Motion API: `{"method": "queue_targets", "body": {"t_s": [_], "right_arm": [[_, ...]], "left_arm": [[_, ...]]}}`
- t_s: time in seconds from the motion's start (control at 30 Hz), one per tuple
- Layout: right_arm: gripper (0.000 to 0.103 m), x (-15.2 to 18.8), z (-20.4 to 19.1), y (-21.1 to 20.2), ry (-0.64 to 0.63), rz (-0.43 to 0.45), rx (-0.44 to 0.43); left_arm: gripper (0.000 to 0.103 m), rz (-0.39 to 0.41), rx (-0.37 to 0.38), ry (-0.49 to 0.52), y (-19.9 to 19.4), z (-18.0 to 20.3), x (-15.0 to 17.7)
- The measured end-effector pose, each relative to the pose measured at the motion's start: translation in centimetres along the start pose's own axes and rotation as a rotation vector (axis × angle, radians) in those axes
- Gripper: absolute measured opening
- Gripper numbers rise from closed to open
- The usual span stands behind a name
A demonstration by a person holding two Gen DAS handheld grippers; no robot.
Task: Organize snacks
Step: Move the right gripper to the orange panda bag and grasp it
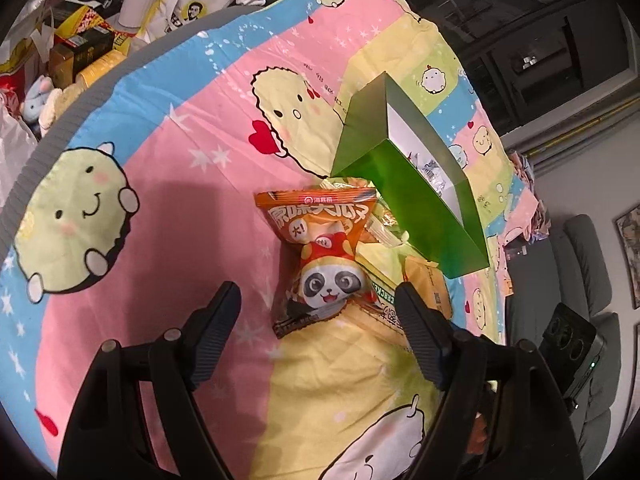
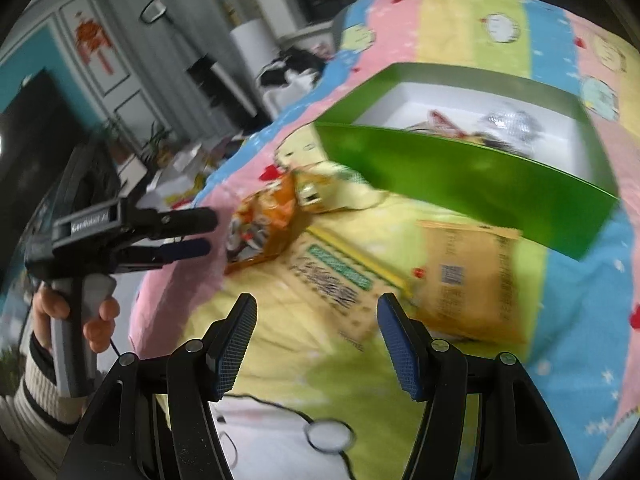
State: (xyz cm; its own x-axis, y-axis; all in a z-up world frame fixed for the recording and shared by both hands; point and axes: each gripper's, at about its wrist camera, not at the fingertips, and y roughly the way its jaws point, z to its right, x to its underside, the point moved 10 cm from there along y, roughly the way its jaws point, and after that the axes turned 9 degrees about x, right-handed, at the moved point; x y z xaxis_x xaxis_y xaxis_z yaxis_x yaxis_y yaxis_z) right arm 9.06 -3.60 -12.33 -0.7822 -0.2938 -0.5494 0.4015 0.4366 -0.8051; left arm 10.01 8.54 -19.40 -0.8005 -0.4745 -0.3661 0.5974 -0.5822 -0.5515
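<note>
An orange panda snack bag (image 1: 320, 256) lies on the cartoon bedspread (image 1: 160, 184), just ahead of my open, empty left gripper (image 1: 320, 300). A green box (image 1: 404, 184) with a white inside stands beyond it and holds some wrapped snacks (image 1: 434, 170). A flat cracker packet (image 1: 384, 284) and a tan packet (image 1: 428, 284) lie beside the bag. In the blurred right wrist view my open, empty right gripper (image 2: 318, 312) hovers over the cracker packet (image 2: 336, 276), with the tan packet (image 2: 468, 280), the green box (image 2: 460, 176), the orange bag (image 2: 264, 220) and the left gripper (image 2: 200, 230) ahead.
Boxes, bags and a plush toy (image 1: 38, 100) are piled beyond the bed's far left edge. A grey sofa (image 1: 580, 280) and a dark device (image 1: 568, 344) stand to the right. A cable with a round disc (image 2: 330, 436) lies on the bed near my right gripper.
</note>
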Motion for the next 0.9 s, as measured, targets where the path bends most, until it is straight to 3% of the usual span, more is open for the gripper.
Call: {"method": "queue_targets", "body": {"t_s": [0.43, 0.67, 0.9], "right_arm": [[0.063, -2.6, -4.6, 5.4, -0.122, -0.026, -0.034], [0.063, -2.9, -6.1, 7.3, -0.169, -0.042, -0.041], [0.051, -3.1, -6.3, 7.8, -0.191, -0.041, -0.053]], "left_arm": [[0.076, -0.038, 0.079, -0.017, 2.2, -0.3, -0.9], [0.046, -0.052, 0.094, -0.013, 2.8, -0.6, -0.7], [0.039, -0.051, 0.090, 0.007, 3.0, -0.2, -0.4]]}}
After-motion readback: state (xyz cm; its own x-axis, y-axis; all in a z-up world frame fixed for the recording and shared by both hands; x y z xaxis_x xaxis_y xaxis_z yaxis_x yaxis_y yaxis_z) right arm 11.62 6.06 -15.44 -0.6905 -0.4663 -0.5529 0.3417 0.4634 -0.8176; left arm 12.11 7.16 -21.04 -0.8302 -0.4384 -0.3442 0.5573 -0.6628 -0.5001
